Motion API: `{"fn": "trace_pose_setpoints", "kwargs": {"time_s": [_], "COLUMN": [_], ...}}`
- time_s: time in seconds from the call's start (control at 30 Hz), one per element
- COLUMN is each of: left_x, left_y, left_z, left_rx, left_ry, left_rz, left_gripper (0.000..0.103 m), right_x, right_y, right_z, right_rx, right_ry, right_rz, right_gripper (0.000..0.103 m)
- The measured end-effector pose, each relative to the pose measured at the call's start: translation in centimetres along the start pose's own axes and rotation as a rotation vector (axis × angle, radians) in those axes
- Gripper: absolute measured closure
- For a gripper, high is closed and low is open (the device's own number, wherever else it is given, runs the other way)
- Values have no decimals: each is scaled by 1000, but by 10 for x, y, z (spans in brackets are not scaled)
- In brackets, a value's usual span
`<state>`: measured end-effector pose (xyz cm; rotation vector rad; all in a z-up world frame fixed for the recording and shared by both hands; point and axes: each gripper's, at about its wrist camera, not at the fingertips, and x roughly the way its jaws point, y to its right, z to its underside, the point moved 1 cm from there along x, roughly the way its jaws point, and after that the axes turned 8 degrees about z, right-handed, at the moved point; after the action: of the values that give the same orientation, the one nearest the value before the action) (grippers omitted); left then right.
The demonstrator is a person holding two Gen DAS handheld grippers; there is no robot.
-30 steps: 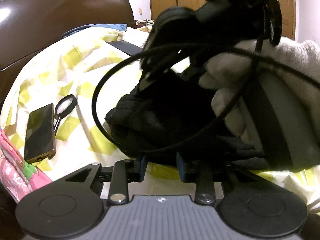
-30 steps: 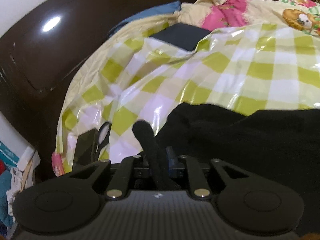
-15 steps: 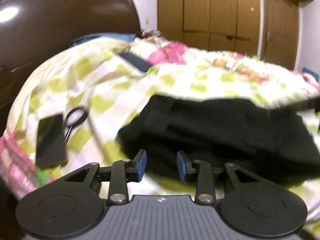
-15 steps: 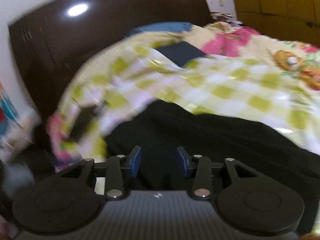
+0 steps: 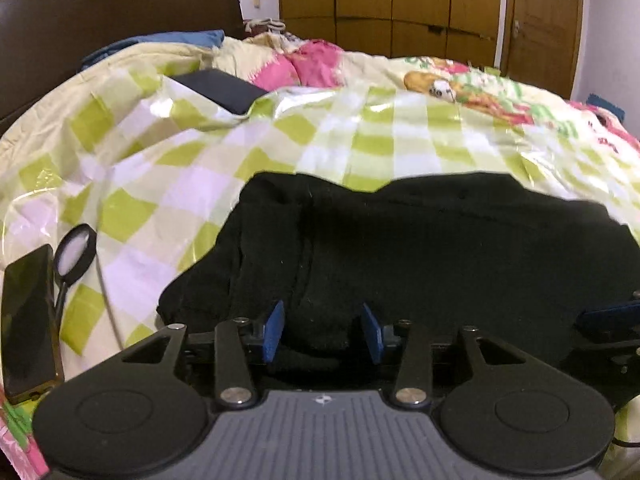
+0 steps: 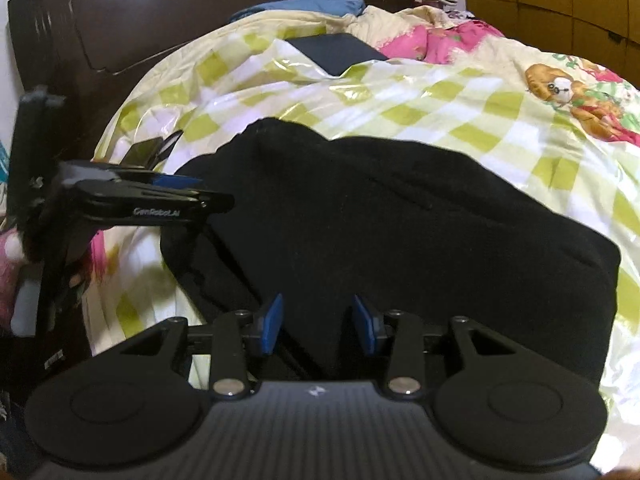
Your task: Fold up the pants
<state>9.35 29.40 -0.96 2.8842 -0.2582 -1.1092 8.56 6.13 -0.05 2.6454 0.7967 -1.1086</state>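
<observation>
Black pants lie folded in a thick pile on the green-checked cover; they also show in the right wrist view. My left gripper is open over the pile's near left edge, jaws apart with cloth between but not pinched. My right gripper is open over the pile's near edge, empty. The left gripper also shows at the left of the right wrist view. The right gripper's blue pad peeks in at the right of the left wrist view.
A phone and a magnifying glass lie on the cover left of the pants. A dark flat item lies further back. A brown headboard stands at left, wooden wardrobes behind.
Both grippers have let go of the pants and opened. They have pulled back to the pile's near edge, and the pants now lie flat and folded.
</observation>
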Motion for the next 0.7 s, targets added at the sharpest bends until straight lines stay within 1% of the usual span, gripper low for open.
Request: {"fn": "trace_pose_setpoints", "kwargs": {"time_s": [0.07,0.1,0.13,0.2,0.27,0.33,0.4,0.43,0.47,0.6,0.63,0.7], "left_x": [-2,-2,-3,-4,-3,-1,-1,0,0,2,2,4], "left_y": [3,5,6,4,3,4,3,3,3,3,5,9], "left_z": [0,-1,-2,-5,-7,-6,-7,-7,-7,-9,-9,-10], "left_rx": [36,58,68,66,59,71,75,75,74,59,66,89], "left_ry": [-6,-9,-10,-12,-18,-24,-25,-28,-31,-45,-49,-57], "left_rz": [-19,-34,-43,-49,-47,-50,-50,-50,-50,-42,-44,-53], "left_gripper": [51,56,60,65,65,65,65,64,64,57,55,53], "right_x": [-4,-6,-8,-11,-12,-9,-1,5,11,24,23,16], "right_y": [9,17,25,49,75,95,107,112,118,133,134,130], "right_z": [-2,-5,-8,-15,-22,-30,-35,-37,-39,-42,-44,-46], "right_rx": [17,35,45,49,51,34,-24,-45,-62,-80,-76,-101], "right_ry": [14,25,35,55,59,36,10,-3,-27,-131,-145,-165], "right_rz": [-6,1,17,81,133,117,118,110,88,1,-31,-140], "right_gripper": [63,63,63,63,63,63,62,58,56,54,54,54]}}
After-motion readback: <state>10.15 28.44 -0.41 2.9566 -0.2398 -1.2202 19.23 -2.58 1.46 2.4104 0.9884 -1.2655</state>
